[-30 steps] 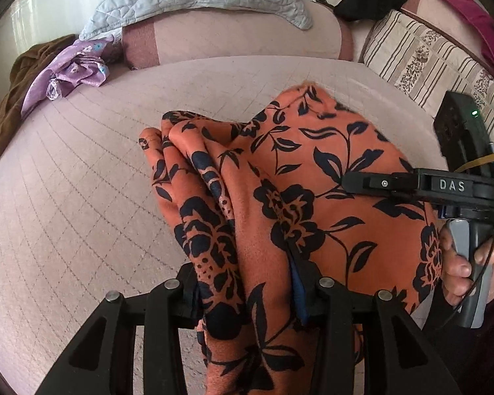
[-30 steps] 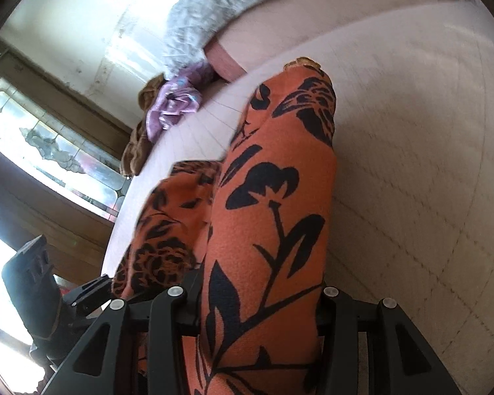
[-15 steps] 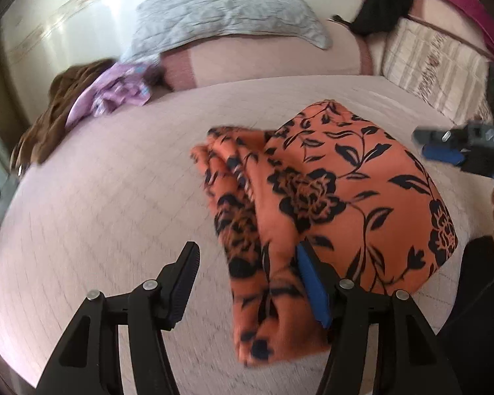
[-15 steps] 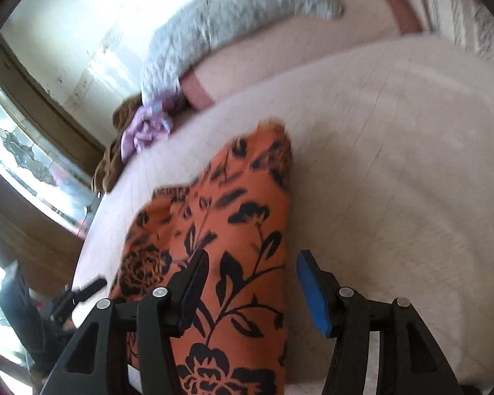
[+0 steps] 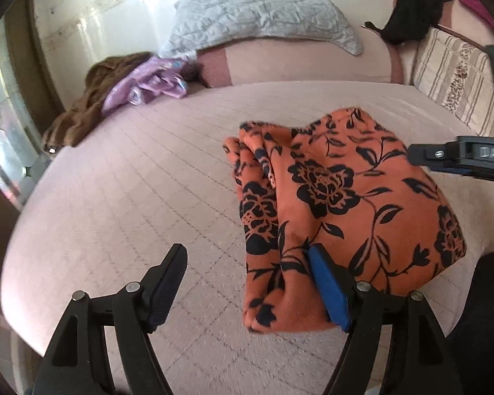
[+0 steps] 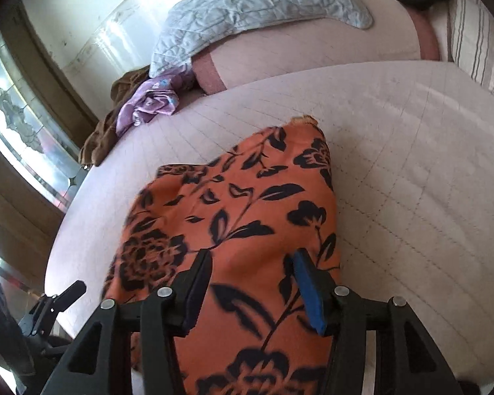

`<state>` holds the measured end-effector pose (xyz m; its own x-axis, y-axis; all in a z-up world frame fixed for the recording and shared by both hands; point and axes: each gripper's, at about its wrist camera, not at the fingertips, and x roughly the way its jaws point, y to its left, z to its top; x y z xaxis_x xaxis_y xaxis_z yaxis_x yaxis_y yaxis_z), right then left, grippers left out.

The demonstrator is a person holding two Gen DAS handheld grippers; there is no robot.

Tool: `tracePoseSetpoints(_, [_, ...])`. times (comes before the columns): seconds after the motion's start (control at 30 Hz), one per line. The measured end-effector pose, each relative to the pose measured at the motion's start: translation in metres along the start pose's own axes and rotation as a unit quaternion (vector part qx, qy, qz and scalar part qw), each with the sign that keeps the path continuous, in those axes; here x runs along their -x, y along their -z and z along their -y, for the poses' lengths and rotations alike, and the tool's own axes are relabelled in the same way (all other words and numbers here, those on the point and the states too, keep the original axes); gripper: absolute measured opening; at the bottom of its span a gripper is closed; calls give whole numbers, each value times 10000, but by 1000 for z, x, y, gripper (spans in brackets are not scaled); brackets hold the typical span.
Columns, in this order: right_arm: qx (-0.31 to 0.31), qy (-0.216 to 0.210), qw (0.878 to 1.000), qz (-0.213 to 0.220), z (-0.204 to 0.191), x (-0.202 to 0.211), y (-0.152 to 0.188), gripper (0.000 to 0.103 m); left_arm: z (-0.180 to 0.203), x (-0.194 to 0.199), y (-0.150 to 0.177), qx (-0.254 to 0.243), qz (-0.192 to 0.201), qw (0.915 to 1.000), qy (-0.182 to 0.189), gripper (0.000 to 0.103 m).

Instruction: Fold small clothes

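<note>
We had the orange floral garment [image 5: 345, 197] folded on the bed [image 5: 131, 197]; both grippers' fingers [image 5: 168, 283] had just released it, leaving the purple garment [image 5: 145, 82].

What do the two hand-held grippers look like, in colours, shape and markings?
The left gripper and the right gripper are alike: black angular frames with silver rivets, one jaw padded black and ribbed, the other padded blue. Seen from the left wrist, the right one's black bar carries white letters "DAS".
</note>
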<state>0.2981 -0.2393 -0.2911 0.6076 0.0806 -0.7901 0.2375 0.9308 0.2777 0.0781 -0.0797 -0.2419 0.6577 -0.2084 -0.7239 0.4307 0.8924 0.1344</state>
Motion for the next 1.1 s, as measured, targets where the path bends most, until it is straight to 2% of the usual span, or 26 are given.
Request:
tracePoseSetpoints(0.17, [364, 200, 9976, 558, -39, 51, -1, 56, 2, 35, -14, 165, 149, 9992, -322, 83])
tracePoseSetpoints(0.27, [527, 278, 9947, 832, -51, 82, 0, 56, -7, 64, -26, 430, 377, 9976, -393, 84])
tracePoseSetpoints(0.43, [712, 501, 9893, 1169, -70, 122, 5, 59, -18, 104, -41, 680, 730, 9925, -709, 94])
tracePoseSetpoints(0.53, [761, 480, 9885, 1215, -77, 139, 10, 59, -21, 127, -47, 734, 998, 9884, -874, 94])
tracePoseSetpoints(0.87, [897, 748, 9858, 1208, -93, 176, 31, 60, -18, 169, -58, 846, 1252, 9816, -1164, 95])
tracePoseSetpoints(1.1, [1125, 867, 9808, 1335, -105, 196, 42, 60, -13, 192, -61, 828, 1457, 9802, -1051, 95])
